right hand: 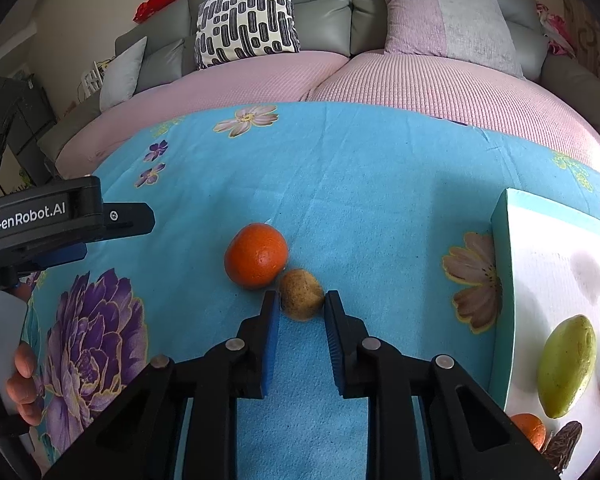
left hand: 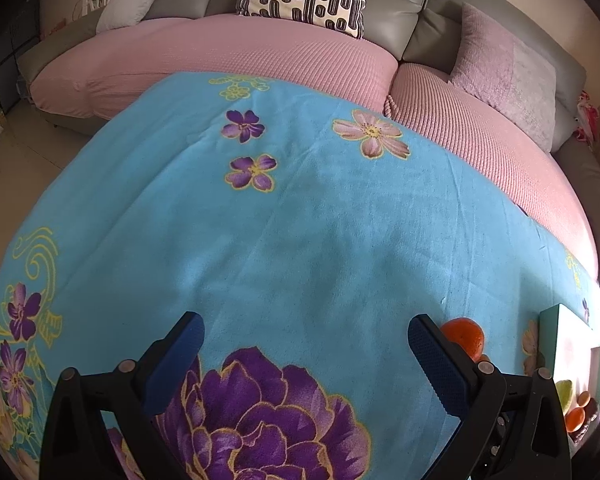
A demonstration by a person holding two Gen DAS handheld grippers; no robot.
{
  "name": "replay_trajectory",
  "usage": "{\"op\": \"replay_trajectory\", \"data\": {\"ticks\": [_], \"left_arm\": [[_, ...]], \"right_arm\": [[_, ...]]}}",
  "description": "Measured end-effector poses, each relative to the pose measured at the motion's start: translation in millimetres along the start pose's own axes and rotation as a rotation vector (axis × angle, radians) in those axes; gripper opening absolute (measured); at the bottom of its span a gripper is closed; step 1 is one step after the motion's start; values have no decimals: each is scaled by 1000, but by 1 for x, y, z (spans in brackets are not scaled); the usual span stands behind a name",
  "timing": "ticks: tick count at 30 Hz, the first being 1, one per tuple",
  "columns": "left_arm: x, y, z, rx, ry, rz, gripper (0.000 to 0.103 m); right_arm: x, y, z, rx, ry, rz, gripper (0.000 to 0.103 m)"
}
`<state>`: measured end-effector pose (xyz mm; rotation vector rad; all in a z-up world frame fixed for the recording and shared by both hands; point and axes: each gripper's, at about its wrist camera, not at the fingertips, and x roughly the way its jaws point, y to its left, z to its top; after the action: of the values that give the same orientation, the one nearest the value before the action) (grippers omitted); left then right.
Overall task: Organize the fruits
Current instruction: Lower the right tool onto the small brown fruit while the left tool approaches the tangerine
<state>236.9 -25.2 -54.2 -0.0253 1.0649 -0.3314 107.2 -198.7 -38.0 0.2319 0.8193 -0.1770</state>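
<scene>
An orange [right hand: 256, 255] and a small brown fruit [right hand: 300, 294] lie touching each other on the blue flowered cloth [right hand: 360, 200]. My right gripper [right hand: 302, 300] has its fingertips pressed against both sides of the brown fruit, which still rests on the cloth. A white tray with a teal rim [right hand: 504, 280] at the right holds a green fruit [right hand: 566, 366], an orange one [right hand: 530, 428] and a dark piece [right hand: 564, 446]. My left gripper [left hand: 306, 328] hangs wide open over the cloth with nothing in it. The orange [left hand: 462, 336] peeks out behind its right finger.
A sofa with pink covers [right hand: 400, 80] and several cushions [right hand: 246, 20] runs along the far edge of the cloth. The tray [left hand: 556, 332] sits at the far right in the left wrist view. A hand [right hand: 24, 380] holds the left gripper body [right hand: 40, 216].
</scene>
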Motion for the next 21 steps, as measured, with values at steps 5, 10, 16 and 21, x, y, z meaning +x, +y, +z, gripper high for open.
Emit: {"op": "replay_trajectory", "data": {"ticks": [5,10,16,21], "left_arm": [[0,-10,-1,11,4,-20,103],[-1,-22,-3,17,-3,-45,103],[-2,-42,-6,51,2,-153,94],[4,-68,-14,104,29,-200,90]], "right_arm": [[-11,-13,1,10,-5,-42,24],[-26,-26,4,22,-31,-61,24],[-47,-37,9,23,-74,-86,24],[-65,-50,12,43,-110,-109,24]]}}
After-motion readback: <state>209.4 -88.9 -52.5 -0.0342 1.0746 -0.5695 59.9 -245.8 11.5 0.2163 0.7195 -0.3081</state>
